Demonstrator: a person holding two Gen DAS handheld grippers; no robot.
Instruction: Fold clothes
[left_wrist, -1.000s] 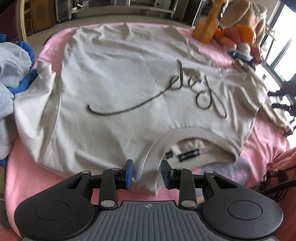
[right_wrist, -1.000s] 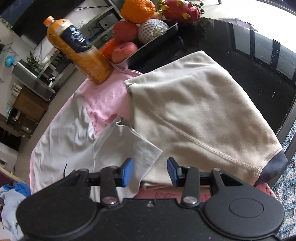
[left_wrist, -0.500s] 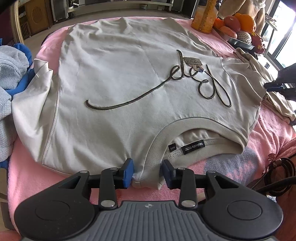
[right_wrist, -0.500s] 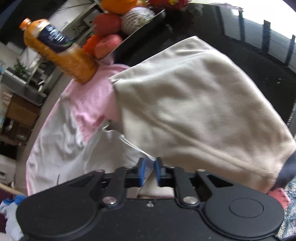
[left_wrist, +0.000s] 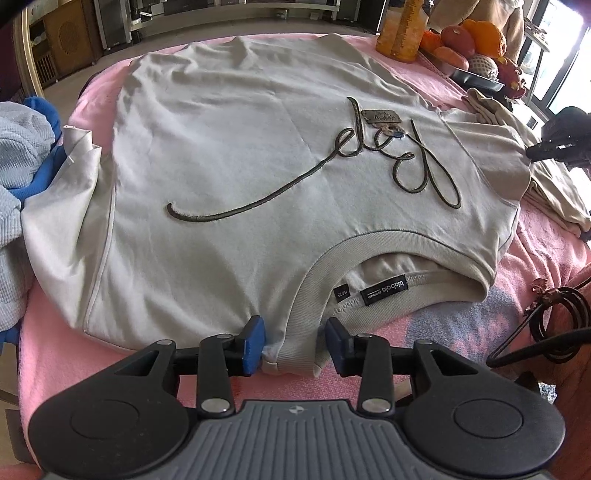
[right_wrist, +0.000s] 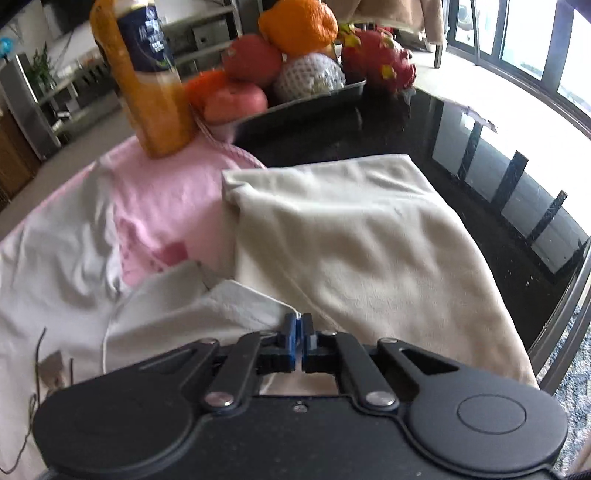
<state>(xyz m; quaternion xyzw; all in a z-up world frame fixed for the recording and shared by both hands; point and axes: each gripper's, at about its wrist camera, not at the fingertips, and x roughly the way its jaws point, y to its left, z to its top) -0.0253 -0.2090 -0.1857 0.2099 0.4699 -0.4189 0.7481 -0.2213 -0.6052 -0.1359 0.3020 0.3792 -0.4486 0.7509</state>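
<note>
A pale grey T-shirt (left_wrist: 258, 166) with a dark script line lies flat on a pink blanket (left_wrist: 48, 332), its collar (left_wrist: 369, 266) nearest me. My left gripper (left_wrist: 294, 345) is shut on bunched shoulder fabric just left of the collar, both blue pads against it. The right gripper (right_wrist: 298, 332) is shut on the hem of the shirt's sleeve (right_wrist: 221, 314), with a thin white edge pinched between its pads. In the left wrist view the right gripper (left_wrist: 546, 147) shows as a dark shape at the shirt's far right sleeve.
A folded beige garment (right_wrist: 351, 240) lies right beside the sleeve on a glossy black table (right_wrist: 461, 155). Behind stand an orange juice bottle (right_wrist: 147, 81) and a tray of fruit (right_wrist: 314, 107). Blue clothes (left_wrist: 22, 155) are heaped at the left, and black cables (left_wrist: 554, 317) lie at the right.
The right gripper went from open to shut on the sleeve hem, then shifted and rolled so the view tilted. The left gripper kept its place on the shoulder fabric.
</note>
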